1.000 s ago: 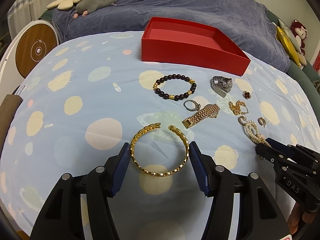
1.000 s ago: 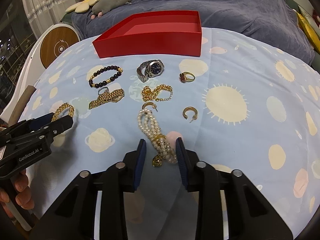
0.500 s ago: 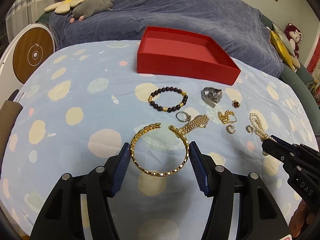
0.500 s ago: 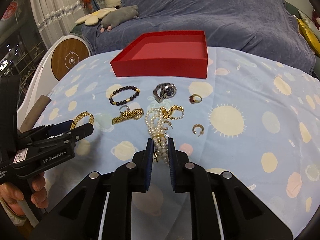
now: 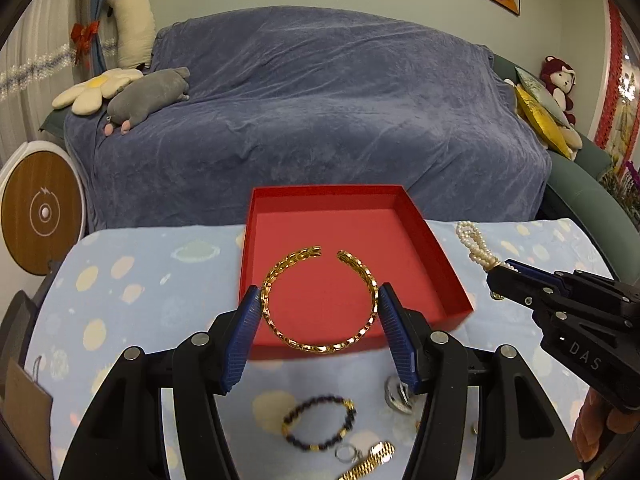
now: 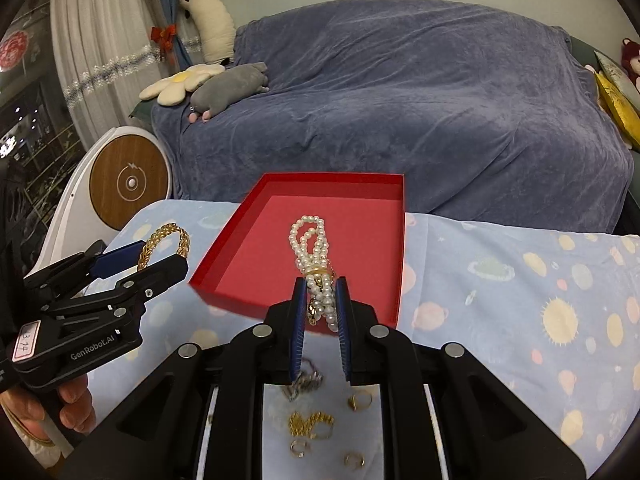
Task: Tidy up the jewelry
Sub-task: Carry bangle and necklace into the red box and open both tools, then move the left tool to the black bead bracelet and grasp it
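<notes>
My left gripper (image 5: 318, 300) is shut on a gold open bangle (image 5: 280, 272), held in the air in front of the red box (image 5: 440, 264). From the right wrist view the same bangle (image 6: 164, 236) shows in the left gripper (image 6: 140, 256) at left. My right gripper (image 6: 319, 288) is shut on a pearl bracelet (image 6: 310, 236) with a gold clasp, its loops standing up over the red box (image 6: 224, 256). The pearl bracelet (image 5: 476, 246) and right gripper (image 5: 500, 270) also appear right of the box in the left wrist view.
Loose on the patterned blue cloth (image 5: 132, 292) below lie a dark bead bracelet (image 5: 320, 424), a gold watch (image 5: 372, 460), a silver ring (image 5: 347, 453), a gold chain (image 6: 310, 424) and rings (image 6: 360, 400). A blue-covered sofa (image 5: 320, 112) stands behind the table.
Both grippers lifted off the cloth with their jewelry and moved up toward the red box, which now fills the middle of each view. The right jaws closed onto the pearl bracelet.
</notes>
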`<act>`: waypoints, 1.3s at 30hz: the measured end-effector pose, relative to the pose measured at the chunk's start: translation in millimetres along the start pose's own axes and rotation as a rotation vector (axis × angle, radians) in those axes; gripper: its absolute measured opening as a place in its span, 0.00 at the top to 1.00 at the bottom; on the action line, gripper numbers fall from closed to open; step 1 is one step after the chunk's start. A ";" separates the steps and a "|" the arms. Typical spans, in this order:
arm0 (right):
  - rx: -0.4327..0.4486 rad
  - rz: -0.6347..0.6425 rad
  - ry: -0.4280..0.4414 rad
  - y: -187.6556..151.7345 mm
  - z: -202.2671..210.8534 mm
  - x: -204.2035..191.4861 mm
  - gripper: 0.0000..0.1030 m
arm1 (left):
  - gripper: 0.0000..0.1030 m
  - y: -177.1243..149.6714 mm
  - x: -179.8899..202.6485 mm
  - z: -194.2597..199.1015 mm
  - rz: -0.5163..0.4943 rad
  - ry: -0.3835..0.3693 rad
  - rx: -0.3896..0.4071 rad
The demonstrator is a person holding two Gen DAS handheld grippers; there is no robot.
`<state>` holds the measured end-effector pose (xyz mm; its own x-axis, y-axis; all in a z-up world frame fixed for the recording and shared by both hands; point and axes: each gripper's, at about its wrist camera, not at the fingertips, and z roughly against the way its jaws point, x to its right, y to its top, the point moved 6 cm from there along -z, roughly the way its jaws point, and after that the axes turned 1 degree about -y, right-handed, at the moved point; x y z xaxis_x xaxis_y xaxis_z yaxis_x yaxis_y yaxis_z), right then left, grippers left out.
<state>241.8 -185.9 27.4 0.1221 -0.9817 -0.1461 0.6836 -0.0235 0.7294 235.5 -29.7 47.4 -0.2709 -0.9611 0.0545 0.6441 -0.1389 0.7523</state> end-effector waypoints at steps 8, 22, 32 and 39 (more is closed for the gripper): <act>-0.063 -0.057 -0.032 43.1 -105.7 21.5 0.86 | 0.45 37.8 -6.1 -110.6 0.021 -0.001 -0.068; -0.117 -0.080 -0.091 43.5 -163.2 42.4 0.65 | 0.41 36.4 -21.1 -185.8 0.064 0.006 -0.196; -0.083 -0.088 -0.038 19.9 -97.2 40.5 0.62 | 0.32 26.2 -31.7 -120.2 0.107 0.009 -0.126; -0.063 -0.042 -0.030 -30.8 -11.8 25.3 0.62 | 0.32 -15.5 -34.0 -44.7 0.101 0.008 -0.130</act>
<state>232.2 -207.7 -6.6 0.0715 -0.9853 -0.1550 0.7318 -0.0538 0.6794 266.7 -5.5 4.6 -0.1943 -0.9736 0.1198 0.7553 -0.0706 0.6516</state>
